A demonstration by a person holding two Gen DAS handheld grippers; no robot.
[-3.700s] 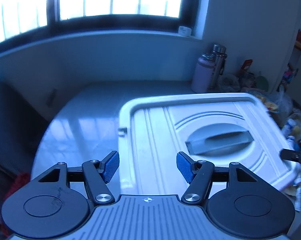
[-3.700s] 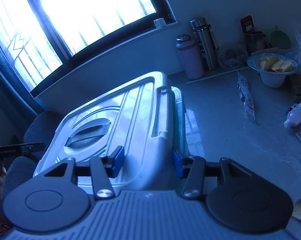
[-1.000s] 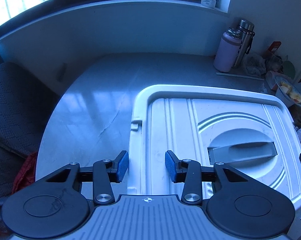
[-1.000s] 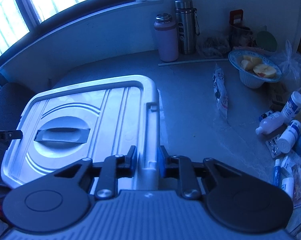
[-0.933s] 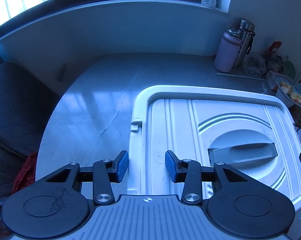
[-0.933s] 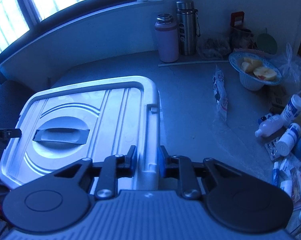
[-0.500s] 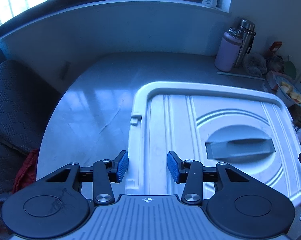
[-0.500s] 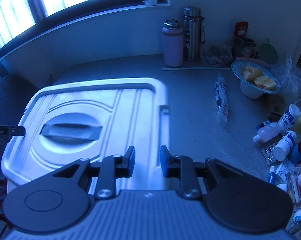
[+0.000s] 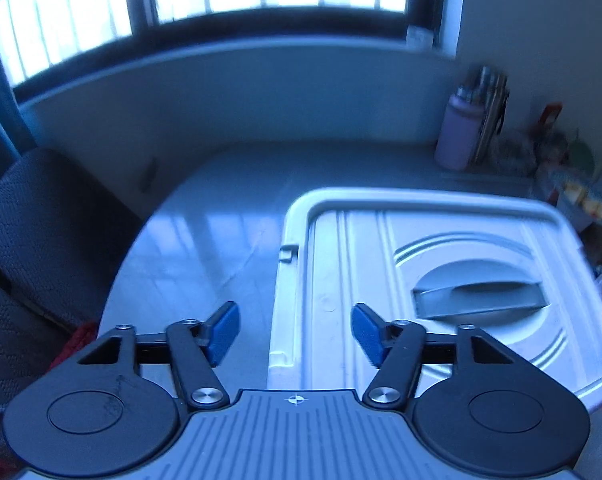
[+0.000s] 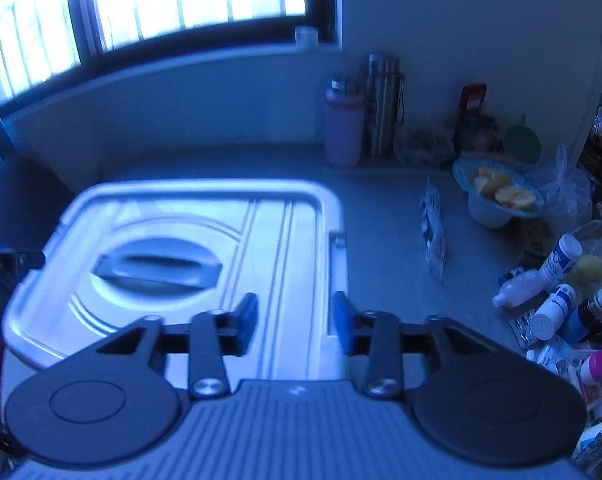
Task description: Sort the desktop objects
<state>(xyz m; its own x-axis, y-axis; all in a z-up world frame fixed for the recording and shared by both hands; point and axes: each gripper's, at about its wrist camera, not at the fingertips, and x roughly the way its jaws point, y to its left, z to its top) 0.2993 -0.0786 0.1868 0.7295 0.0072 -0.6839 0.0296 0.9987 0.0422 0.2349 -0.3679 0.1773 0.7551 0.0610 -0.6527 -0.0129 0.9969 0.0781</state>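
Note:
A large white storage box with a grey handle on its lid (image 9: 441, 280) rests on the grey table; it also shows in the right wrist view (image 10: 205, 248). My left gripper (image 9: 295, 332) is open above the box's left rim, holding nothing. My right gripper (image 10: 295, 318) is open above the box's right rim, holding nothing. Several small bottles and packets (image 10: 557, 304) lie in a heap at the table's right side.
A pink bottle (image 10: 344, 128) and a steel flask (image 10: 383, 104) stand at the back by the wall. A bowl of fruit (image 10: 497, 196) and a sachet (image 10: 435, 232) sit right of the box. A dark chair (image 9: 41, 232) stands to the left.
Both grippers have opened wider and let go of the box's rims. Both have lifted and pulled back a little; the box sits still on the table.

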